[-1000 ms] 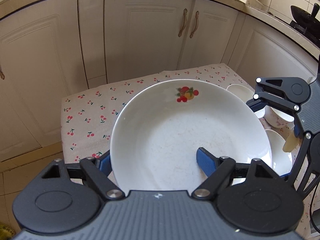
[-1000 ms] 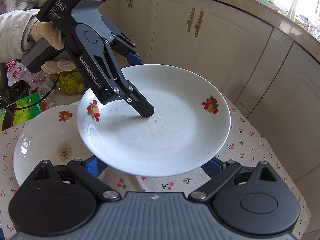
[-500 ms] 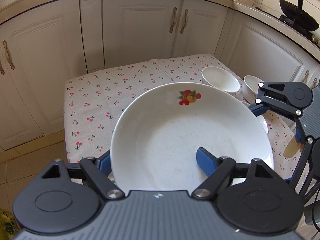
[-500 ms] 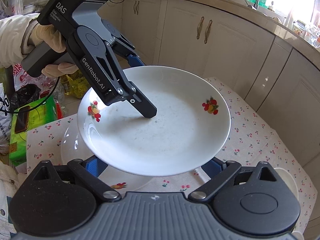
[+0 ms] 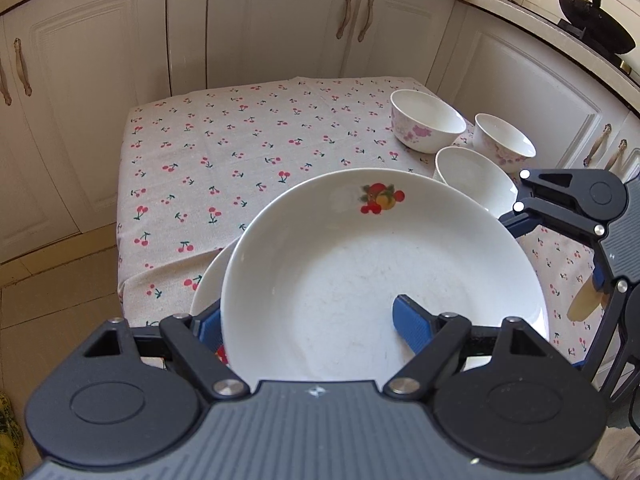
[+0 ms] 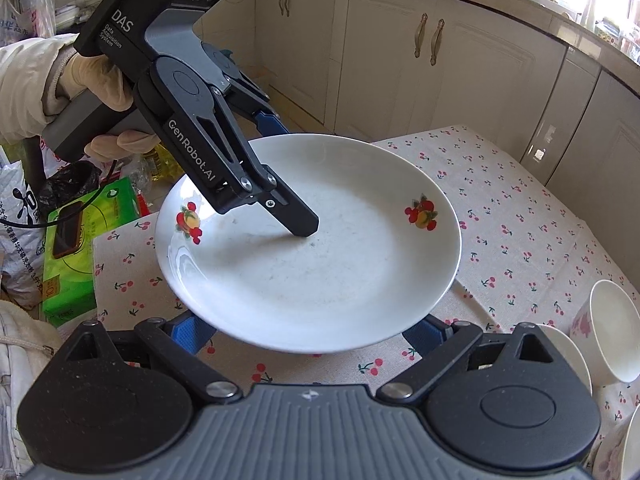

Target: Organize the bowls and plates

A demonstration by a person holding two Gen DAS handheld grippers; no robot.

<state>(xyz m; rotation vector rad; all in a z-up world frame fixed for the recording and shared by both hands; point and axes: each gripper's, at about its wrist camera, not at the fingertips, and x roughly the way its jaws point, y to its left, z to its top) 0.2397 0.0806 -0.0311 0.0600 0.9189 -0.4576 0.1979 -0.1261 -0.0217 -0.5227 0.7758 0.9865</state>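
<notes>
Jaws: left gripper [image 6: 298, 220] clenched on plate [image 5: 380, 280] rim, right gripper [image 6: 304, 330] slack beneath | change: plate carried over second plate [image 5: 208, 284] | next: stack.

Plate [image 5: 360, 280]: white, fruit motif at far rim, lower center of frame
Left gripper [image 5: 316, 326]: 1 blue pad inside plate, 1 outside its rim
Bowls [image 5: 426, 122]: 3, right of center
Tablecloth [image 5: 240, 152]: cherry print
Second plate [image 5: 208, 284]: partly hidden beneath
Right gripper [image 5: 520, 226]: right edge, at plate's rim
</notes>
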